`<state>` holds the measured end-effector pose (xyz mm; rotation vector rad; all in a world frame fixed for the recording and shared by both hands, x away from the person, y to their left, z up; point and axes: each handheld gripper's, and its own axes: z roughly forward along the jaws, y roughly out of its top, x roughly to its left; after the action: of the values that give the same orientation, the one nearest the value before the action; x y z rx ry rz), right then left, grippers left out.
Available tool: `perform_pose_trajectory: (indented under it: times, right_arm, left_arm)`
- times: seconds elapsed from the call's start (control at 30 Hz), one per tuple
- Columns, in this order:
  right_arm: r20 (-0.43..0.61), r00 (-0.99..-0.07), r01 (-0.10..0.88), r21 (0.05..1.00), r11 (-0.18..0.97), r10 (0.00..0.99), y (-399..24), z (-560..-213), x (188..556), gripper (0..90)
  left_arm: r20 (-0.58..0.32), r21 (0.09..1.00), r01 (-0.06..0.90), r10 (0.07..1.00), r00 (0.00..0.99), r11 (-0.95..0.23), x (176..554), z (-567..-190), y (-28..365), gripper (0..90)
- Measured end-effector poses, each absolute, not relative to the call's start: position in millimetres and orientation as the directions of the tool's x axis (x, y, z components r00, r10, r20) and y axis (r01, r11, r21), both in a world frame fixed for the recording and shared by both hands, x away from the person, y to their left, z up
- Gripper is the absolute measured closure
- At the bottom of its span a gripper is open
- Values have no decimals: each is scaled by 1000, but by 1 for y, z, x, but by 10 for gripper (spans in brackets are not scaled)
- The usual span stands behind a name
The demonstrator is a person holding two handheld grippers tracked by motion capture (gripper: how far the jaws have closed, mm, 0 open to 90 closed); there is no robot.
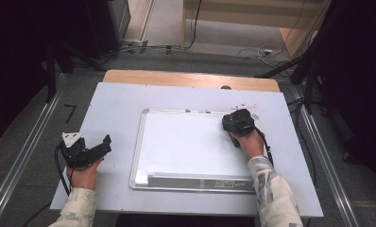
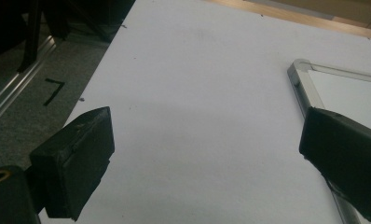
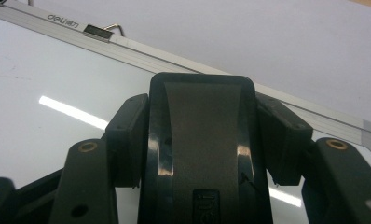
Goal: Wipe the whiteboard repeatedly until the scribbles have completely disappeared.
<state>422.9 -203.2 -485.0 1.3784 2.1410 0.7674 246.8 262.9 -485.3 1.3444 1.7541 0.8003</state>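
Note:
A white whiteboard (image 1: 186,142) with a silver frame lies flat in the middle of the table. My right gripper (image 1: 238,122) is at the board's far right corner, shut on a black eraser (image 3: 202,140) that rests on the board surface (image 3: 44,70); both pads (image 3: 127,126) press against its sides. At the left of the table my left gripper (image 1: 103,144) is held low and stands open with nothing between its jaws. In the left gripper view its jaws (image 2: 207,130) frame bare table, and the board's corner (image 2: 309,84) shows at the right.
A pale sheet (image 1: 120,99) covers the wooden table (image 1: 191,78). The board has a grey tray strip (image 1: 195,182) along its near edge and a metal hanger clip (image 3: 102,31) on its far frame. Cables (image 1: 261,51) lie on the floor beyond the table.

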Motion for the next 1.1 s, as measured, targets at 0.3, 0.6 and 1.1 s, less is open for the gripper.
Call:
perform_pose_trajectory:
  times: [0.3,0.6,1.1]
  right_arm:
    - [-93,-364,660,676,328,927,-214,-485,424,389]
    - [-83,-332,675,675,298,940,-223,-485,427,389]
    - [-111,-368,667,661,345,923,-206,-484,421,390]
  left_arm:
    - [-199,839,485,969,-146,246,247,-485,263,33]
    - [-197,842,483,970,-143,242,247,-485,262,34]
    - [-193,843,486,972,-131,233,251,-484,257,34]
